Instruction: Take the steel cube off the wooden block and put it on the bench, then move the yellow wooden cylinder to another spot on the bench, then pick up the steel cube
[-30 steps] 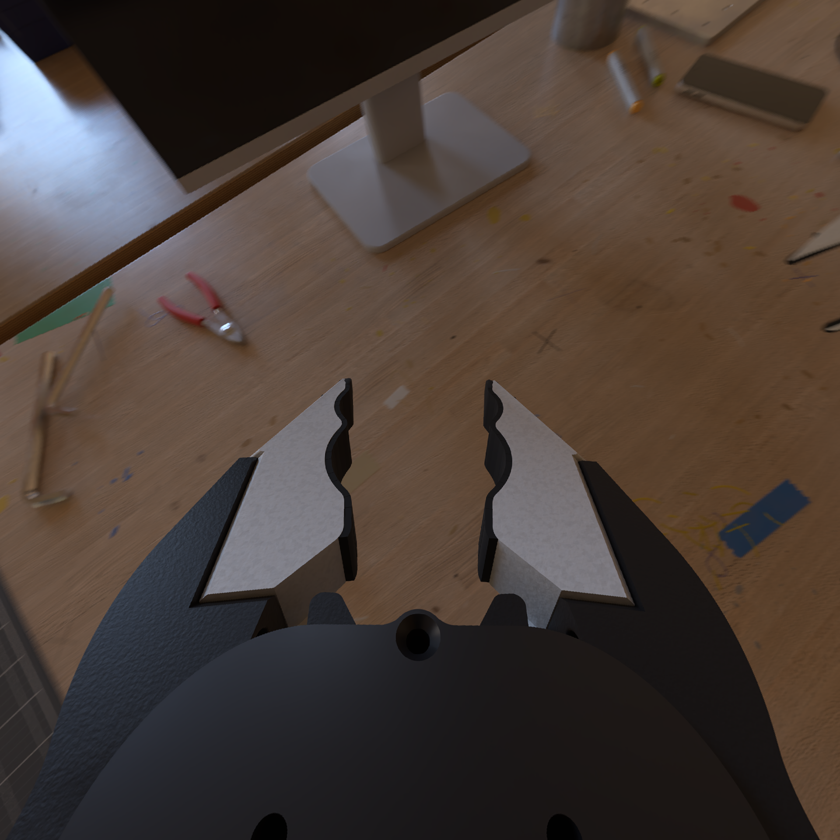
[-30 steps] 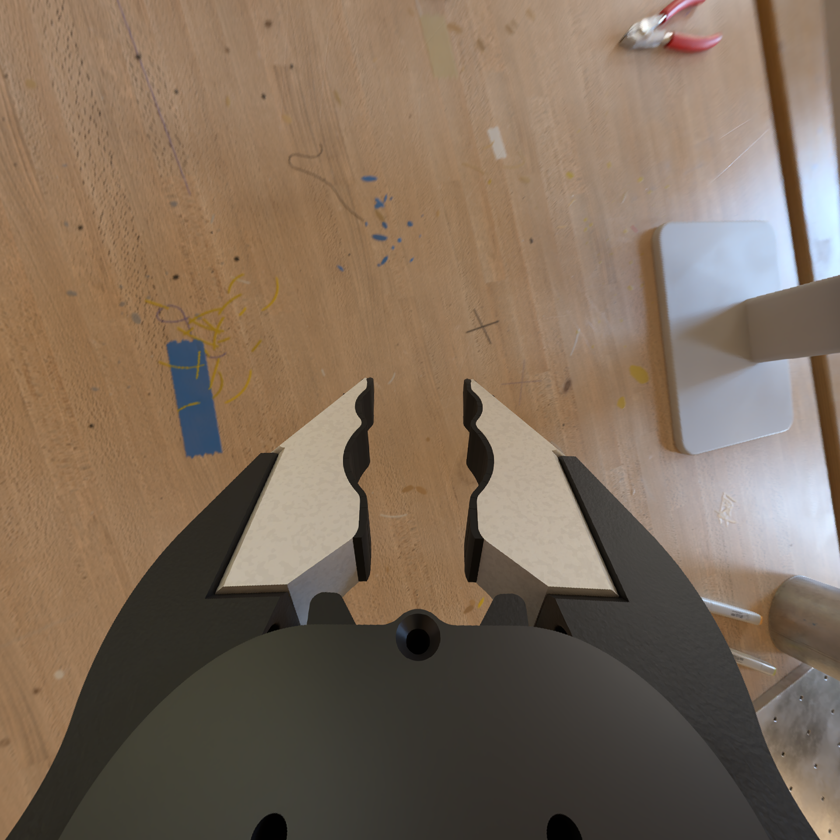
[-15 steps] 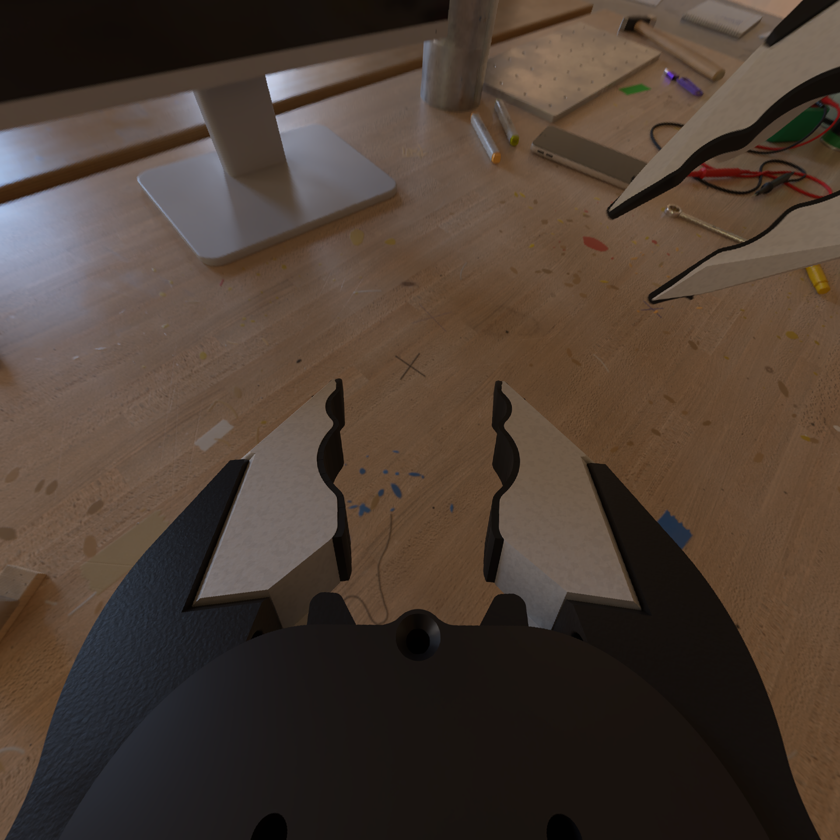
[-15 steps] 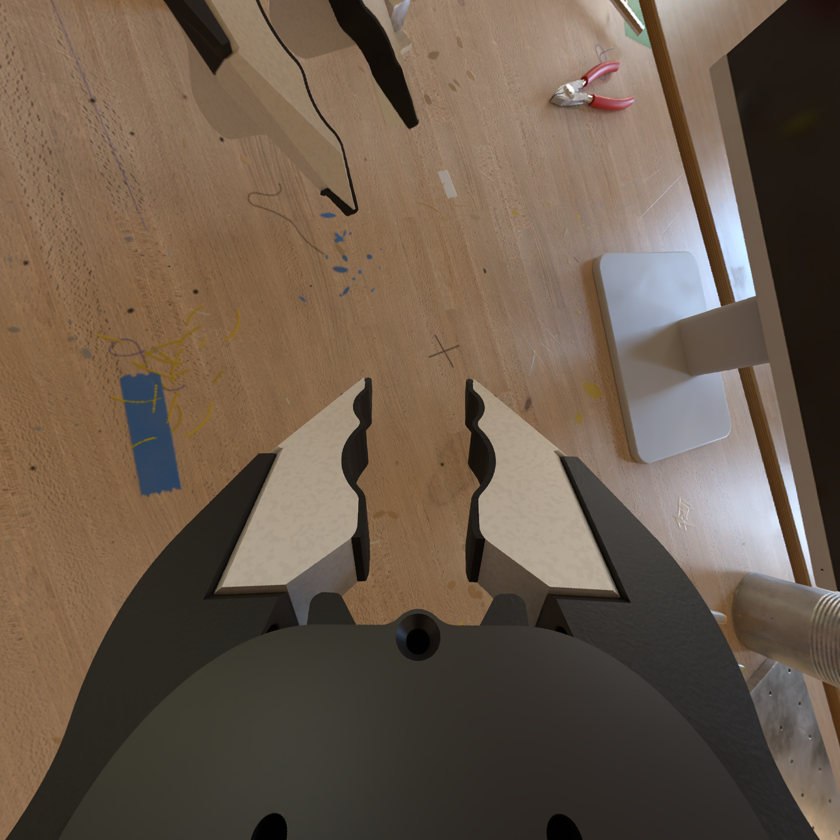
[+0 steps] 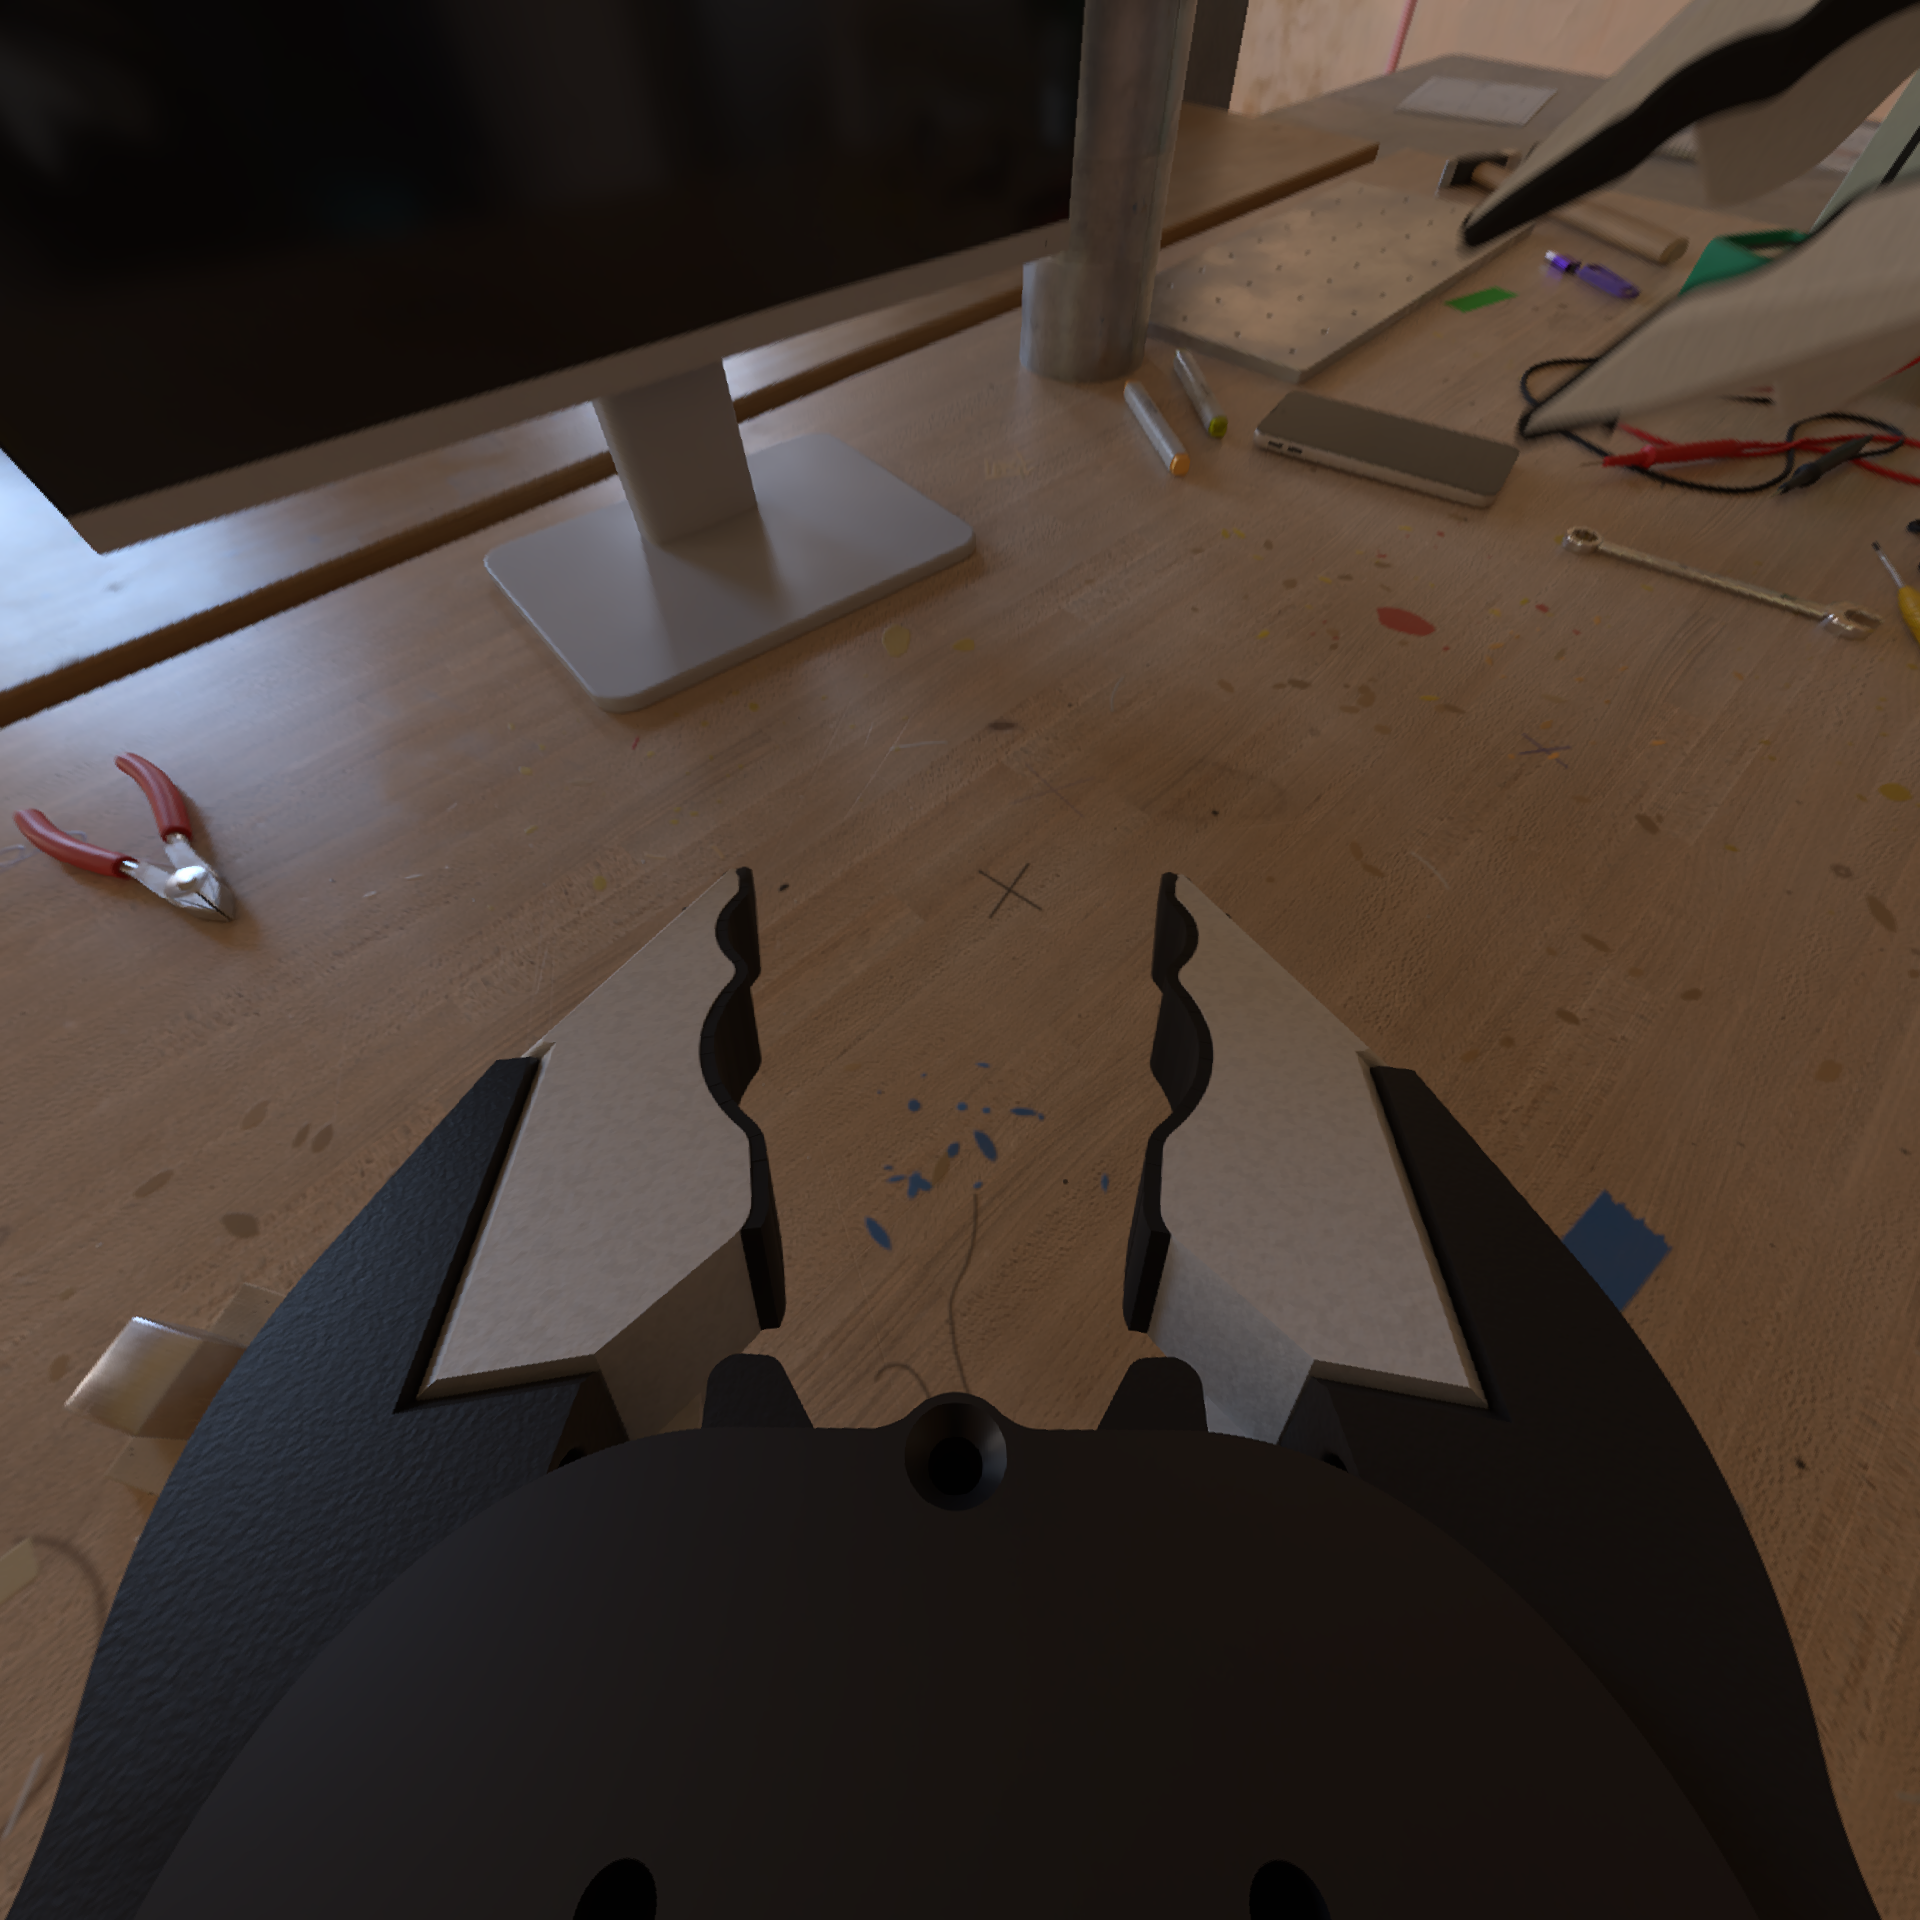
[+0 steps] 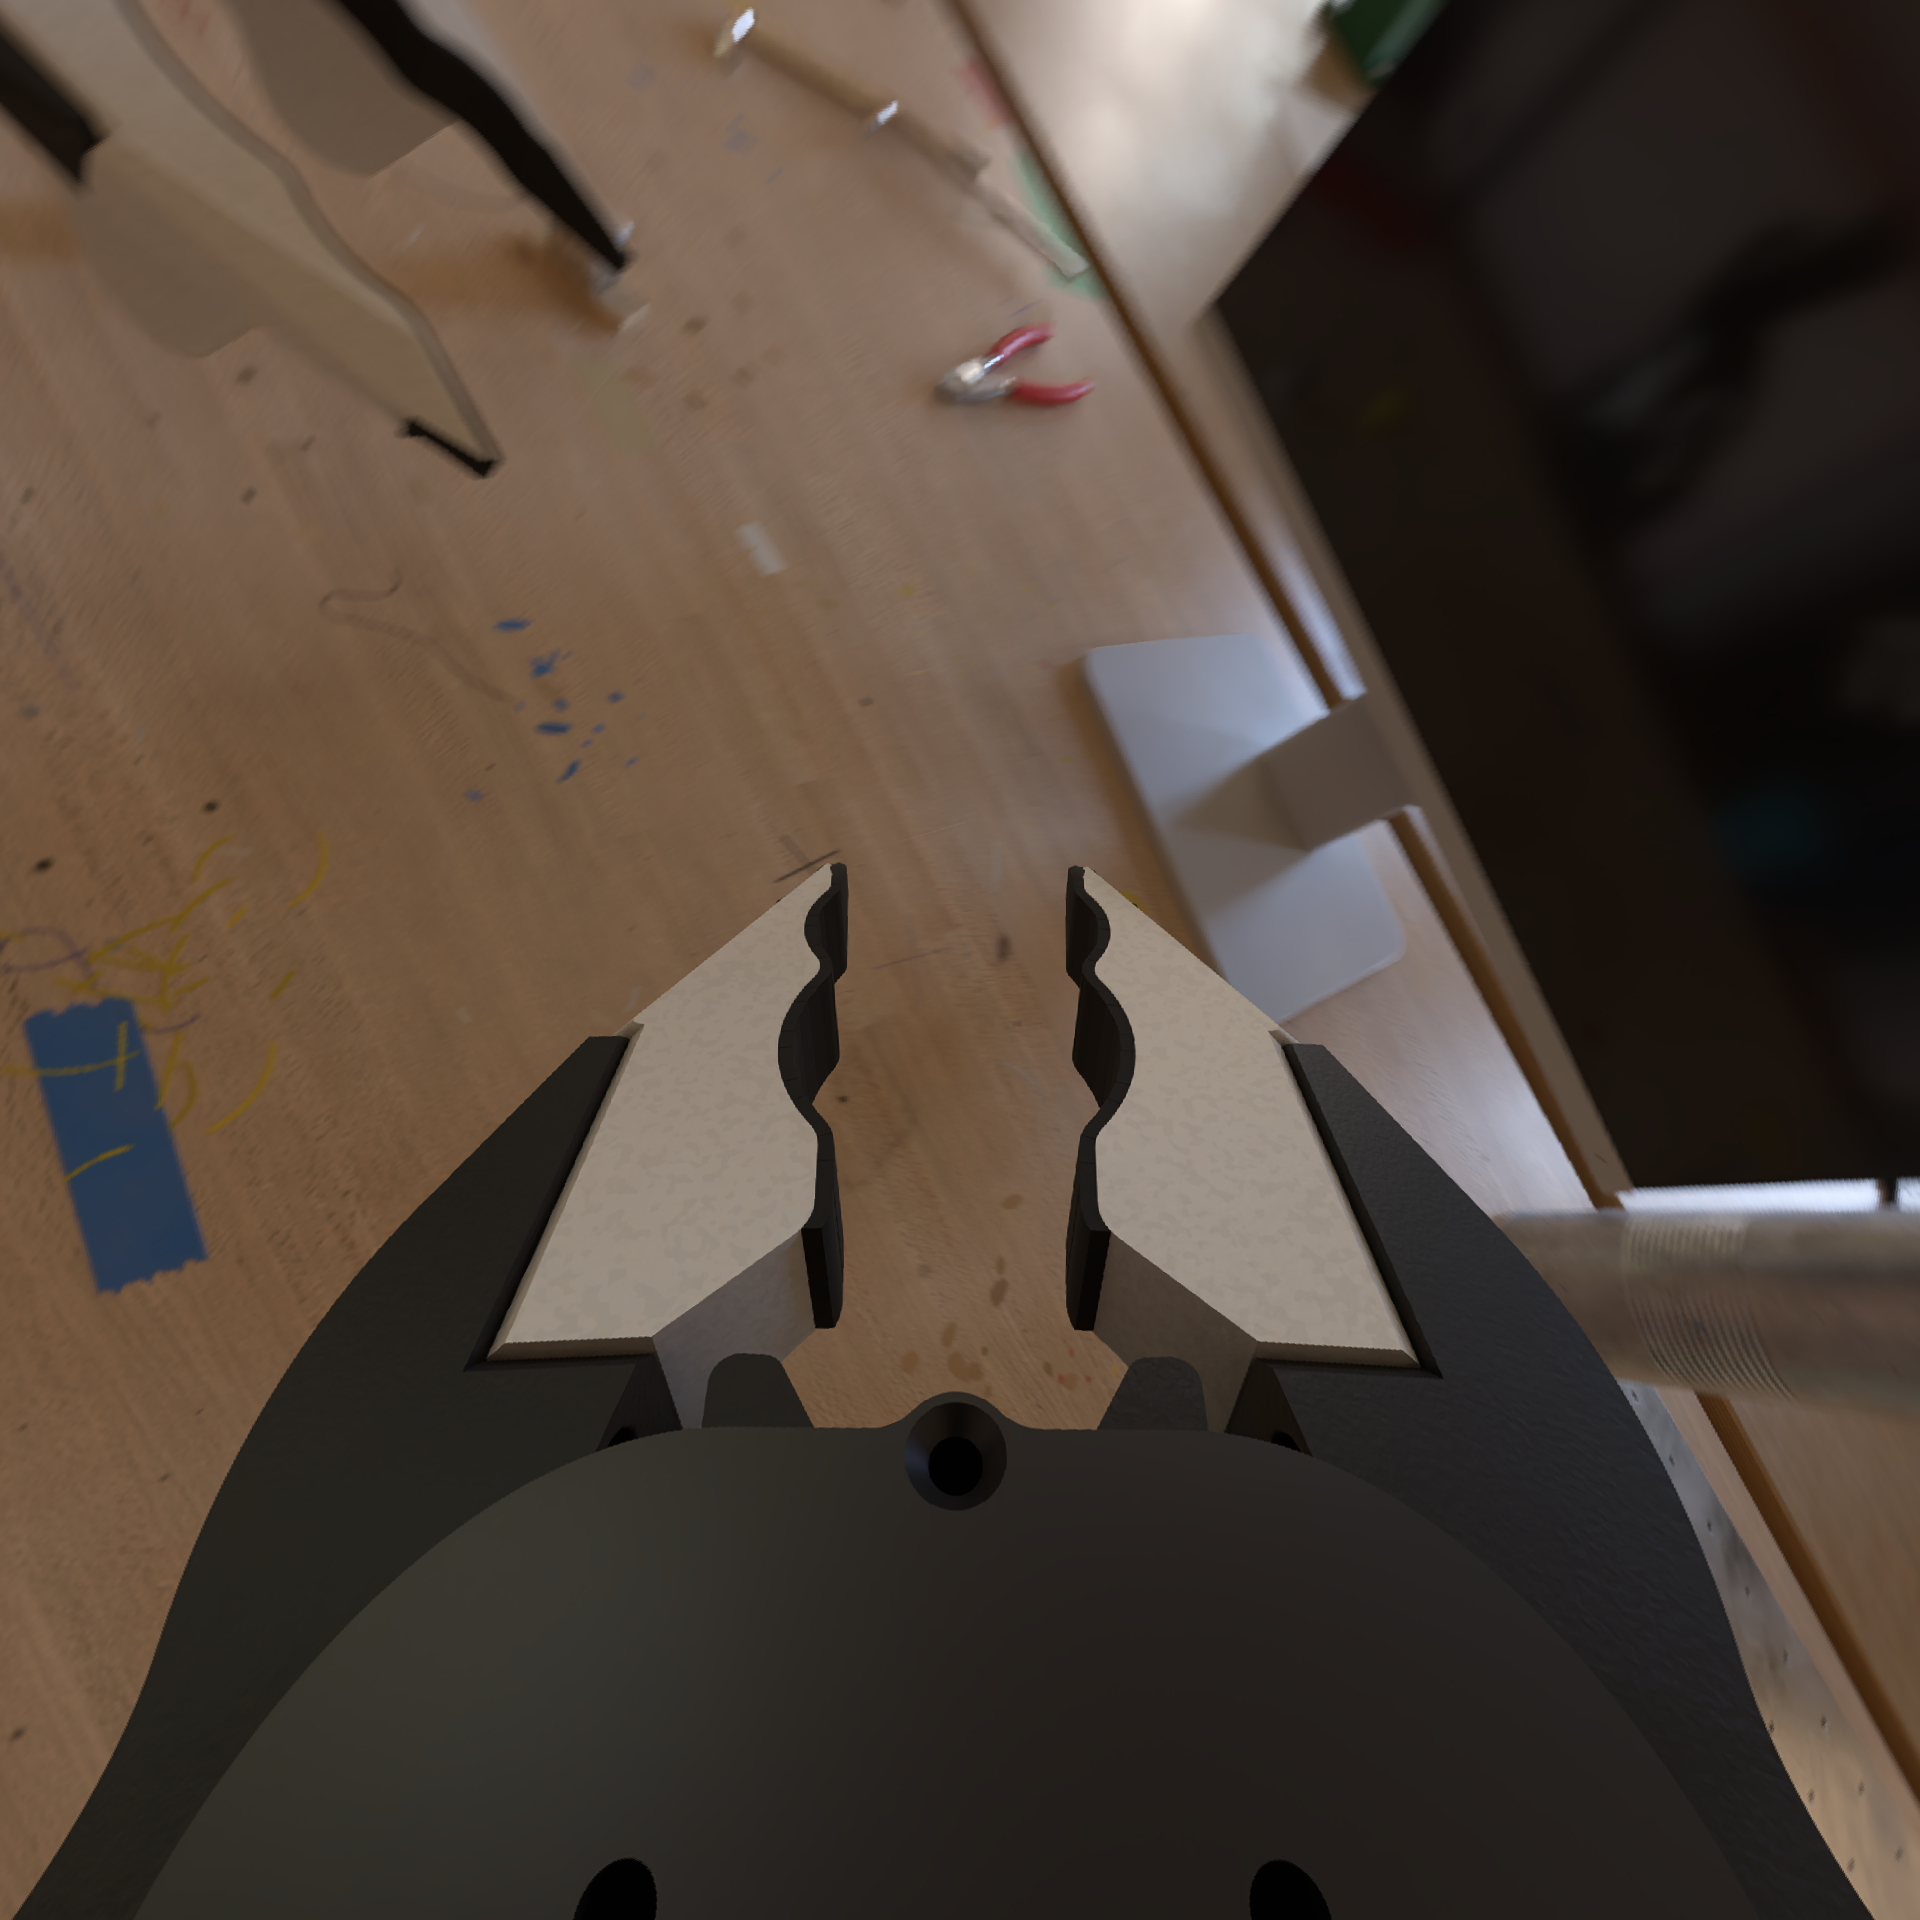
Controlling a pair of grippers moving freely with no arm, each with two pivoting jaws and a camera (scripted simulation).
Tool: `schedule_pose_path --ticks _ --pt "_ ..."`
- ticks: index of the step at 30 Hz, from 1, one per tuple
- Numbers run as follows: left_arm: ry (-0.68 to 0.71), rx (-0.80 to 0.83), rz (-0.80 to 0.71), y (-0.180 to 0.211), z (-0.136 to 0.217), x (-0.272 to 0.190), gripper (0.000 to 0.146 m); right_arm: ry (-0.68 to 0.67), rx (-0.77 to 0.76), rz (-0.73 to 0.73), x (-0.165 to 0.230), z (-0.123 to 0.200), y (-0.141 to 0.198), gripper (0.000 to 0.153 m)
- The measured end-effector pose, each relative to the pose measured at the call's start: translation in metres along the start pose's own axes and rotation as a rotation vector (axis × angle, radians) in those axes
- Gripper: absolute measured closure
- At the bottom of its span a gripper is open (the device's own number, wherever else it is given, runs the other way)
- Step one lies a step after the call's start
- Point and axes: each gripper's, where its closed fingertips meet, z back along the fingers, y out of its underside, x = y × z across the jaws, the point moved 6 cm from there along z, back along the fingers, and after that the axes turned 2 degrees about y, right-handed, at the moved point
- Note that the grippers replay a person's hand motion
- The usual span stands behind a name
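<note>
while neither the steel cube, wooden block nor yellow cylinder shows in either view, left of the white monitor stand [image 5: 727,582] the left gripper [image 5: 956,894] gapes empty over the scuffed wooden tabletop [image 5: 1351,935]; the right gripper [image 6: 956,883] is likewise parted and empty, every step seemingly undone.

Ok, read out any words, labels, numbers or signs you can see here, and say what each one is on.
No words, brands or numbers can be read in either view.
Pencilled cross: a bare mark on the bench, not a word.
Blue tape: yellow scribbles, nothing legible.
Monitor: screen dark.
Pale sheet at the far back: too small to read.
</note>
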Motion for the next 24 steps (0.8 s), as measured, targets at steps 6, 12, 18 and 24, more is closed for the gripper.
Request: schedule_pose_path --ticks 6,12,18,24 --pt "-0.005 -0.048 -0.015 -0.013 0.017 0.000 0.053 0.150 -0.093 -0.164 -0.058 0.069 0.028 0.111" --pt "-0.007 -0.069 -0.026 -0.020 0.023 0.000 0.054 0.167 -0.092 -0.188 -0.068 0.077 0.040 0.110" --pt "-0.049 -0.081 -0.067 -0.029 0.052 0.011 0.054 0.101 -0.025 -0.107 -0.048 0.049 0.031 0.110" --pt "-0.226 -0.011 -0.113 -0.010 0.130 0.054 0.058 0.022 0.014 -0.038 -0.026 0.023 0.024 0.110"
